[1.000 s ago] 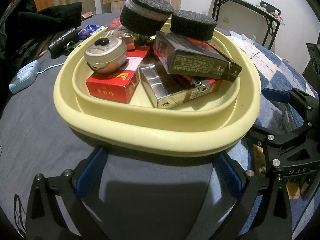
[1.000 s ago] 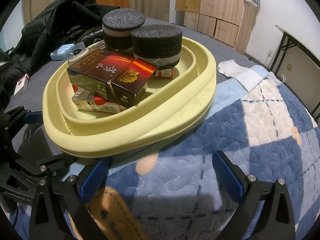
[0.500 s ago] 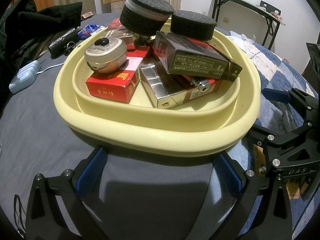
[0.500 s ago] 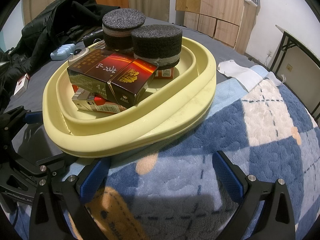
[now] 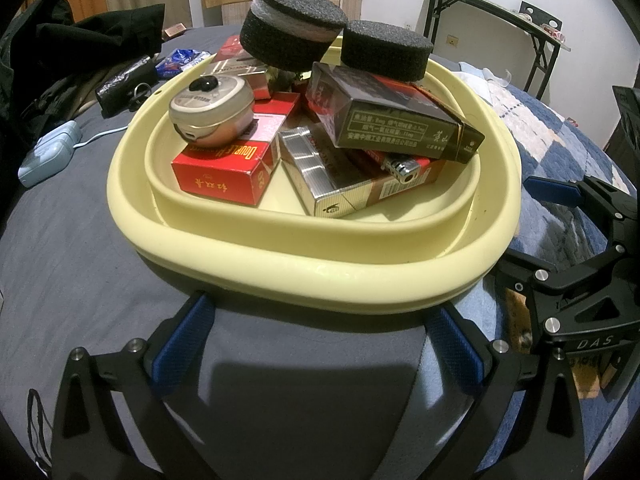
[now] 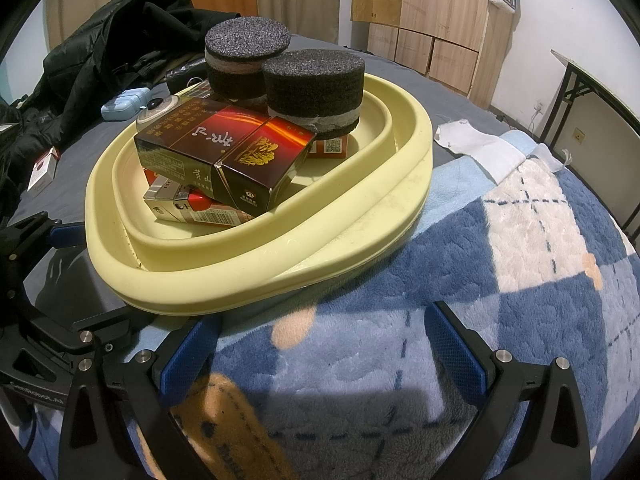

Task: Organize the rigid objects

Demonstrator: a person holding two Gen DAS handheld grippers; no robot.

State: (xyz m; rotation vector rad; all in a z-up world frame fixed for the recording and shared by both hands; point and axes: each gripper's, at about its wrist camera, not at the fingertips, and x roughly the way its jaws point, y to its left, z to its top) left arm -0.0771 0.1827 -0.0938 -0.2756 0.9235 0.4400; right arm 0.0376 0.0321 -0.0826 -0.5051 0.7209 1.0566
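A pale yellow basin [image 5: 320, 276] [image 6: 280, 248] sits on the bed, filled with rigid objects. It holds a red carton [image 5: 224, 172], a silver pack [image 5: 316, 176], a dark brown box [image 5: 396, 120] [image 6: 224, 152], a lighter [image 5: 402, 168], a round tin [image 5: 212, 114] and two black foam pucks [image 5: 292, 34] [image 6: 316, 88]. My left gripper [image 5: 320, 340] is open and empty just in front of the basin. My right gripper [image 6: 320, 344] is open and empty over the blanket, right of the basin.
A blue checked blanket [image 6: 500, 264] covers the right side of the bed and grey sheet [image 5: 60, 248] the left. Black clothing [image 6: 112, 48], a light blue case [image 5: 48, 156] and a small box [image 6: 40, 170] lie at the left. A folding table [image 5: 492, 20] stands behind.
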